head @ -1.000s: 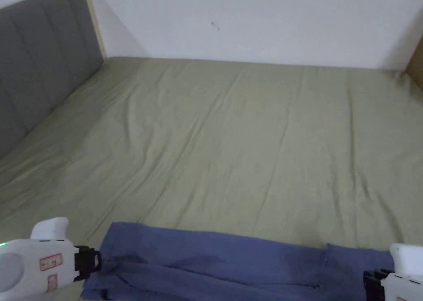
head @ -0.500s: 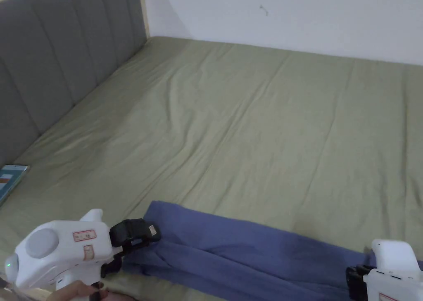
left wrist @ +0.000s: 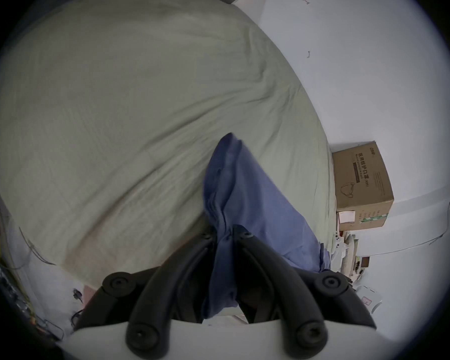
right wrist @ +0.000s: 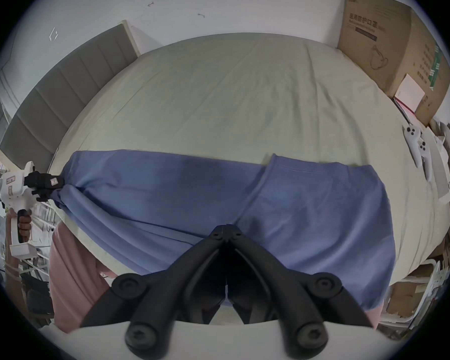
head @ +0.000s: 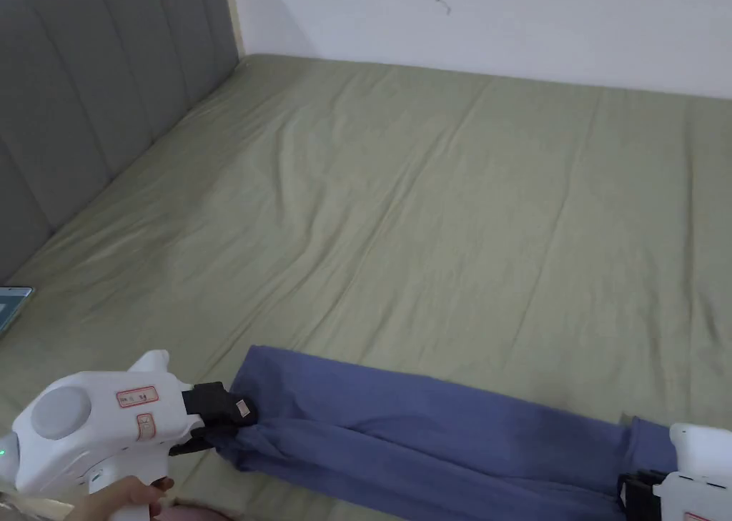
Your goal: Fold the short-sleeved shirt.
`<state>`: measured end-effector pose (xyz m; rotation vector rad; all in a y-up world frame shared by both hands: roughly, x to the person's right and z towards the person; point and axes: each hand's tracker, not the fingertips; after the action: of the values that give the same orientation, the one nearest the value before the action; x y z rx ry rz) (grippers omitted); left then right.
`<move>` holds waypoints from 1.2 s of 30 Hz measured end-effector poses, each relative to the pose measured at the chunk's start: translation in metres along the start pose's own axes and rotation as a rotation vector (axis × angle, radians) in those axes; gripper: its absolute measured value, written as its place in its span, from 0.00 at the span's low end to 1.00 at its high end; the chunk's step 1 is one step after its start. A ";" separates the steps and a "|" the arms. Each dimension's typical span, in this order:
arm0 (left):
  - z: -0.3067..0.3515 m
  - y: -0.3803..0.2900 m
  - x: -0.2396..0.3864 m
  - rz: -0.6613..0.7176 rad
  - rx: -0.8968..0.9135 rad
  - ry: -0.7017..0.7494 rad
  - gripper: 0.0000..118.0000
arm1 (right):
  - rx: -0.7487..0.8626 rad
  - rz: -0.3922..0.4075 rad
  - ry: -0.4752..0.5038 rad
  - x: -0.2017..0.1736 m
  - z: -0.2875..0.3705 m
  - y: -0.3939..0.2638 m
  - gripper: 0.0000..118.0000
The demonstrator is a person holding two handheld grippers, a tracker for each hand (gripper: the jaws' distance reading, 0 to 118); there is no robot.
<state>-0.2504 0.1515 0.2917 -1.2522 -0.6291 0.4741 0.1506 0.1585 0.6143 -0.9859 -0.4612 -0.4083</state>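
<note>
A wide bed under an olive-green cotton sheet [head: 429, 208] is seen. Along its near edge a blue short-sleeved cotton shirt [head: 429, 429] is stretched, lengthwise-folded; crosswise folds are judged outstanding. Left gripper [left wrist: 225, 233] and right gripper [right wrist: 227, 232] are clamped on its ends.

Setting: a home bedroom. Bed [head: 429, 208] with olive-green sheet, wrinkled; grey padded headboard [head: 86, 108] on one side; plain white wall [head: 500, 22] behind. Cardboard box [right wrist: 390, 51] and white game controllers [right wrist: 418, 150] at the bed's edge.
</note>
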 end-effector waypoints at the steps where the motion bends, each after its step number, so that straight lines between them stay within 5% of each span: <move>1: 0.005 0.002 0.006 -0.015 0.015 -0.022 0.09 | 0.003 -0.009 -0.008 0.004 0.002 0.000 0.00; 10: 0.013 -0.031 0.166 -0.519 0.045 -0.078 0.09 | 0.065 -0.121 -0.039 0.044 0.023 -0.007 0.00; 15: -0.034 -0.091 0.240 -0.850 -0.085 -0.119 0.09 | 0.068 -0.216 -0.047 0.072 0.028 -0.021 0.00; 20: -0.091 -0.148 0.257 -0.935 -0.261 -0.163 0.14 | 0.065 -0.296 -0.067 0.095 0.034 -0.041 0.00; 21: -0.098 -0.159 0.256 -0.956 -0.282 -0.176 0.24 | 0.059 -0.307 -0.071 0.100 0.035 -0.044 0.00; 24: -0.126 -0.175 0.254 -0.968 -0.322 -0.152 0.94 | 0.048 -0.327 -0.078 0.104 0.040 -0.052 0.00; 25: -0.131 -0.177 0.253 -0.945 -0.334 -0.102 0.98 | 0.044 -0.331 -0.079 0.106 0.041 -0.054 0.00; 30: -0.112 -0.146 0.244 -0.677 -0.287 -0.220 0.85 | 0.047 -0.337 -0.096 0.102 0.049 -0.059 0.00; 33: -0.090 -0.123 0.228 -0.519 -0.231 -0.304 0.06 | 0.058 -0.346 -0.084 0.100 0.052 -0.057 0.00; 36: -0.089 -0.120 0.216 -0.572 -0.132 -0.169 0.02 | 0.068 -0.342 -0.075 0.097 0.053 -0.054 0.00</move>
<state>-0.0310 0.1967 0.4295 -1.0971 -1.1330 0.0597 0.1926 0.1656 0.7296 -0.8588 -0.7113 -0.6592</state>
